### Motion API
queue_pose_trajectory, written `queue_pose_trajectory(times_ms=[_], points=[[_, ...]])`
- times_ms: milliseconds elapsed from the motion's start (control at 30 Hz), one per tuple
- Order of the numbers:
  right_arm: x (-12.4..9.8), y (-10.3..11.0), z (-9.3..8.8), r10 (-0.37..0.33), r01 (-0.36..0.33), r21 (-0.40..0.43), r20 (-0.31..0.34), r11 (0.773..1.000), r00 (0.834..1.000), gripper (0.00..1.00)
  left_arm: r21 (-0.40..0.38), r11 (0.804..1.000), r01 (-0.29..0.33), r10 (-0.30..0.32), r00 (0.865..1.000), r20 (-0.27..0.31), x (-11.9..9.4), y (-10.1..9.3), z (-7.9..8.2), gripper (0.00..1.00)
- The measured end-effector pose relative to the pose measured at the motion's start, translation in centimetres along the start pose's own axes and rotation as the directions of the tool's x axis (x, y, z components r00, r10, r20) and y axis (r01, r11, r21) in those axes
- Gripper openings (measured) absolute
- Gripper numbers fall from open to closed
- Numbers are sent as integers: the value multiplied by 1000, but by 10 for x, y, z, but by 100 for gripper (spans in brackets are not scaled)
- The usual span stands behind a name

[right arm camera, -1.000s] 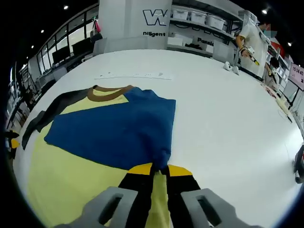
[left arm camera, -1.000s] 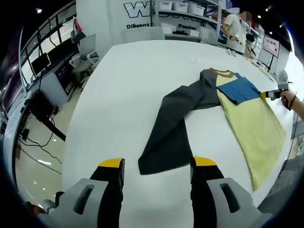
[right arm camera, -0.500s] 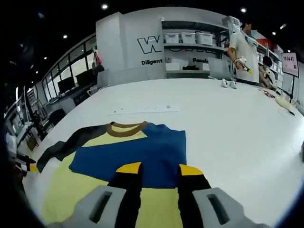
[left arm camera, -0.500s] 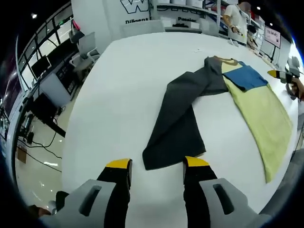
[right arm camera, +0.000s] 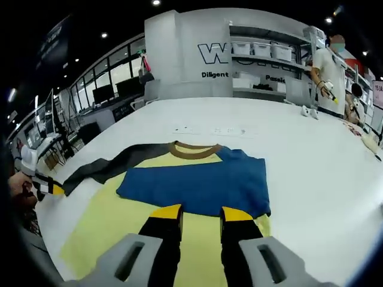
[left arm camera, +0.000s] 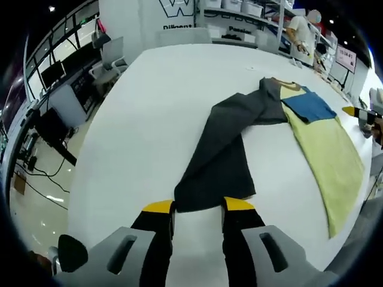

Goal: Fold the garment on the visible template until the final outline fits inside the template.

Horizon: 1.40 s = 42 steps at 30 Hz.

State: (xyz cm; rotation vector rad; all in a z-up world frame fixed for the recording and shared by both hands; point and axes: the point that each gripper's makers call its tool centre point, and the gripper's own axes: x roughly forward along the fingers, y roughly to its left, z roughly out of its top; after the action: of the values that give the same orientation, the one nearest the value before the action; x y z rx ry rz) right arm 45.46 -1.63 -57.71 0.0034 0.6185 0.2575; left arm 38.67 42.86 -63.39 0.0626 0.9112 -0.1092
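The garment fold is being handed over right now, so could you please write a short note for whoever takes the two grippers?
Left gripper: open, jaws straddling the cuff end of the dark grey sleeve, nothing gripped yet.
Right gripper: open, holding nothing, over the yellow body near the lower edge of the blue sleeve.
Garment lies flat on the white table, brown collar away from the right gripper.
Done: blue sleeve folded across the chest.
Left: fold the grey sleeve in, then the body. I cannot make out the template.
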Motion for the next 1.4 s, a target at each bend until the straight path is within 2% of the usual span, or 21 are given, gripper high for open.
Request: queue_pose_trajectory(times_ms=[67,133,233,333,600,700,833,967,1100,1200,1333,1400], points=[[-3,6,-5,8,-8,7,-5,1000,1000,18,-1,1000,1,-1,1000,1,0,0,0,28],[-4,15,-10,24,-24,13,-13,1000,1000,18,-16,1000,-5,5,1000,2,0,2,0,23],[-2,19,-20,29,-29,-7,-39,1000,999,18,-42,999,-3,3,1000,6,0,3,1,4],[-4,24,-23,36,-36,-6,-47,999,998,15,1,1000,-10,10,1000,-2,-1,2,0,3],[-9,29,-25,41,-41,-7,-56,999,998,15,9,1000,14,-14,1000,13,-13,-4,8,2],[-12,30,-24,44,-45,-17,-56,999,997,16,54,998,43,-45,998,44,-24,-8,19,2],[-16,31,-23,49,-50,-14,-57,999,997,21,82,997,12,-16,998,54,-37,-2,29,2],[-20,32,-22,54,-54,-12,-59,998,997,21,70,997,-25,16,992,123,-56,8,53,2],[-23,34,-21,59,-60,-11,-57,998,997,22,106,993,-54,40,990,133,-64,15,66,2],[-23,35,-21,60,-61,-11,-57,998,997,23,111,992,-60,45,990,133,-66,16,69,2],[-26,39,-20,75,-76,-14,-56,997,996,25,115,989,-94,77,986,146,-76,30,93,2],[-27,41,-19,81,-83,-23,-54,996,995,26,112,988,-106,91,987,133,-78,35,98,2]])
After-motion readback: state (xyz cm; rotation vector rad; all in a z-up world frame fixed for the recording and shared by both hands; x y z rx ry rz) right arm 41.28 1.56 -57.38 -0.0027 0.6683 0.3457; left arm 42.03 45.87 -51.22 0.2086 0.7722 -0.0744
